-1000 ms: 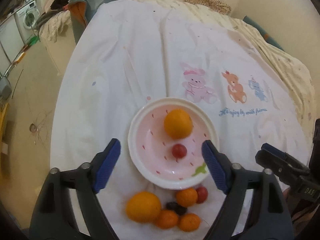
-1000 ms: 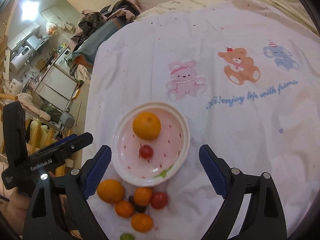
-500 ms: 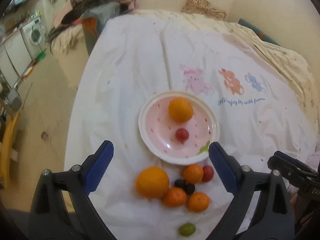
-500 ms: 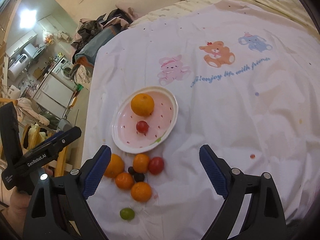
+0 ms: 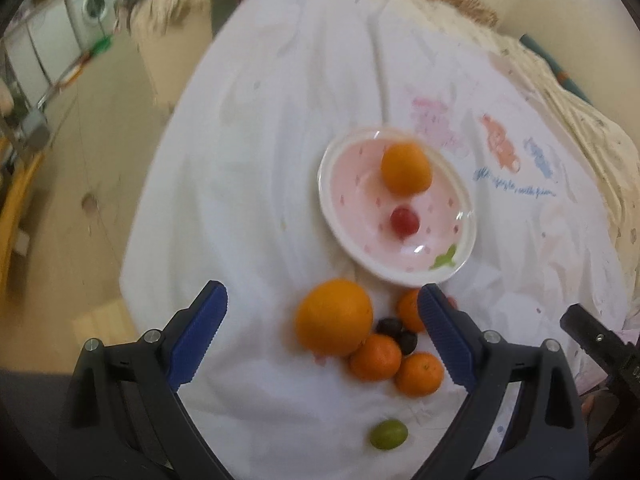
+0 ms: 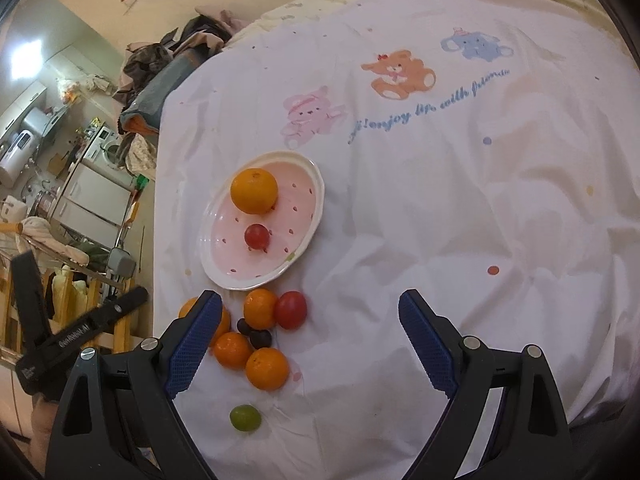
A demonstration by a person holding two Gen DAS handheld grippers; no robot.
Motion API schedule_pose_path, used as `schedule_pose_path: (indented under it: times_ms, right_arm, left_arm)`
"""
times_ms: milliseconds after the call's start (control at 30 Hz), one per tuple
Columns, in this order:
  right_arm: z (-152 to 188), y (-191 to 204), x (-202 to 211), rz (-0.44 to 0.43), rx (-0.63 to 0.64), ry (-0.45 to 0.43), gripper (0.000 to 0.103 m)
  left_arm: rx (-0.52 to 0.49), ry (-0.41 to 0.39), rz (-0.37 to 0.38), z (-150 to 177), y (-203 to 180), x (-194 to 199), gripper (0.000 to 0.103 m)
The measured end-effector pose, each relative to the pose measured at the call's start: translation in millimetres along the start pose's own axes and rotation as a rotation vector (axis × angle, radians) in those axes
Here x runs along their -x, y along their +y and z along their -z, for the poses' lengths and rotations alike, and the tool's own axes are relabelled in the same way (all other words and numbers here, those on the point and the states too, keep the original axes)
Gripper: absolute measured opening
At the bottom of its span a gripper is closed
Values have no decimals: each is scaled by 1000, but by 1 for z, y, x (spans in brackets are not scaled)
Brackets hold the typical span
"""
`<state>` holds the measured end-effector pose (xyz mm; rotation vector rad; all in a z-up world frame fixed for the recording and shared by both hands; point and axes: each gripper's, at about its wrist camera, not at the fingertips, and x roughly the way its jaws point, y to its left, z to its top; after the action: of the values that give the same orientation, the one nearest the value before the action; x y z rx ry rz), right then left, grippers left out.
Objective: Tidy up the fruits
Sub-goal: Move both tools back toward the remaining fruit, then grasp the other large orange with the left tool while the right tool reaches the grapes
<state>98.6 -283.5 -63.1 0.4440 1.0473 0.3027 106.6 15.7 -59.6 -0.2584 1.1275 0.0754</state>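
A pink plate (image 5: 344, 216) (image 6: 308, 216) on the white sheet holds an orange (image 5: 406, 168) (image 6: 254, 191) and a red cherry tomato (image 5: 405, 221) (image 6: 257, 236). Near its front edge lie a big orange (image 5: 334, 322), several small tangerines (image 5: 376, 357) (image 6: 267, 368), two dark grapes (image 5: 390, 326) (image 6: 260, 338), a red tomato (image 6: 291, 309) and a green grape (image 5: 388, 434) (image 6: 245, 418). My left gripper (image 5: 322, 322) is open and empty, over the big orange. My right gripper (image 6: 310, 328) is open and empty, just right of the pile.
The white sheet with cartoon animal prints (image 6: 398, 74) covers a bed. Its left edge drops to the floor (image 5: 80, 160). A washing machine (image 5: 90, 2) and clutter stand far left. Clothes (image 6: 176, 56) are heaped at the far corner.
Both grippers have pulled back from the plate toward me, bringing the loose fruit pile and the green grape into view. The left view has swung left. No fruit has moved.
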Motion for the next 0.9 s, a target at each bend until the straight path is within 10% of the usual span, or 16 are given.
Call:
schedule_pose_path:
  times_ms: [467, 900]
  right_arm:
    - [-3, -1, -18, -11, -13, 55, 92]
    - [-5, 9, -28, -2, 21, 76, 92]
  left_arm:
    - [-12, 148, -60, 12, -16, -49, 93]
    - [-22, 257, -29, 19, -19, -77, 71]
